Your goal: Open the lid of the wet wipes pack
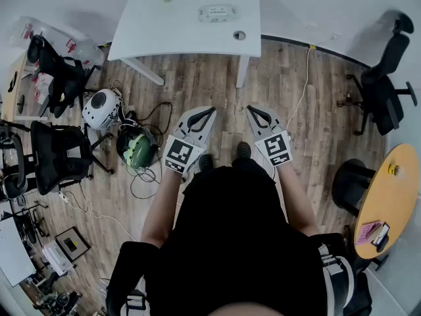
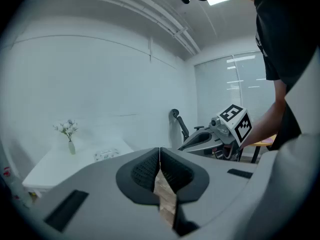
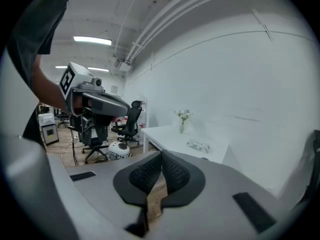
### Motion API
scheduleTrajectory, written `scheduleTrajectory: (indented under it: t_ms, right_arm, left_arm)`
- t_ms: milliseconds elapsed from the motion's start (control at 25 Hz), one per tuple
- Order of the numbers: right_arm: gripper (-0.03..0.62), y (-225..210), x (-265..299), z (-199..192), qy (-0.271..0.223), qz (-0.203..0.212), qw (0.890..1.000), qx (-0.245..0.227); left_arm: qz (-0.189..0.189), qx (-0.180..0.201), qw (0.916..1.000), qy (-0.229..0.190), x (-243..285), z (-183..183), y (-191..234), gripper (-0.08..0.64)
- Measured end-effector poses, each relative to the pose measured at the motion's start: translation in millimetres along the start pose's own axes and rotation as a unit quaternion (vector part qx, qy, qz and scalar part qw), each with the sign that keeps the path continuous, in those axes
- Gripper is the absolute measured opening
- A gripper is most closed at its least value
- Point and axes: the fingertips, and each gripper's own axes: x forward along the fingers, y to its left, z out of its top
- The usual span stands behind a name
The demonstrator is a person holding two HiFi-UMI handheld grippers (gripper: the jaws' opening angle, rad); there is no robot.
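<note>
Both pairs of tongs are pressed together and empty: left tongs and right tongs are side by side, pointing forward. The wipes pack lies well ahead on the white bench, long side running crossways, roughly in line with the left tongs. Bare wood floor lies between, with office chairs around.

A white table stands against a plain white wall on a wood-plank floor. To the right are a black office chair and a round yellow table. Strip lights glow on the ceiling.
</note>
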Motion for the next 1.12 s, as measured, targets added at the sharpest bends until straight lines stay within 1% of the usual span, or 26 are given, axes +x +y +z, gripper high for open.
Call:
scheduleTrajectory:
  t_ms: [120,240,320,480,600,720,880,1040,1120]
  right_arm:
    - [0.015,37.9,11.1,3.4,0.012,-0.004,1.000,0.007]
    - [0.015,72.0,21.8,11.9,0.021,-0.013,1.000,-0.001]
    - [0.015,90.7,28.5,20.8,0.018,-0.025,1.000,-0.006]
    - [0.015,126.2,34.0,30.8,0.016,-0.051,0.999,-0.011]
    - [0.015,145.2,35.4,32.7,0.016,-0.060,0.998,-0.011]
    - [0.015,163.3,36.9,35.4,0.023,-0.053,0.998,-0.002]
    - [0.015,170.9,37.3,36.2,0.027,-0.070,0.997,-0.001]
    - [0.015,183.2,38.4,31.2,0.038,-0.064,0.997,-0.004]
    - [0.017,188.4,38.3,30.1,0.045,-0.071,0.996,-0.012]
  left_arm:
    - [-0.018,-0.022,0.9996,-0.001,-29.7,-19.2,-1.7,0.023]
    - [-0.025,-0.024,0.9994,0.000,-62.0,-35.2,4.2,0.023]
    - [-0.031,-0.028,0.9991,-0.003,-81.7,-46.2,13.3,0.023]
    - [-0.045,-0.023,0.9987,-0.010,-111.3,-61.6,27.3,0.023]
    - [-0.051,-0.019,0.9983,-0.018,-126.2,-64.0,34.6,0.023]
    - [-0.062,-0.012,0.9978,-0.022,-138.8,-61.4,40.0,0.023]
    - [-0.071,-0.014,0.9971,-0.024,-152.4,-65.2,43.2,0.023]
    - [-0.081,-0.015,0.9964,-0.020,-163.2,-71.9,39.4,0.023]
    - [-0.087,-0.014,0.9958,-0.022,-167.8,-73.3,39.5,0.023]
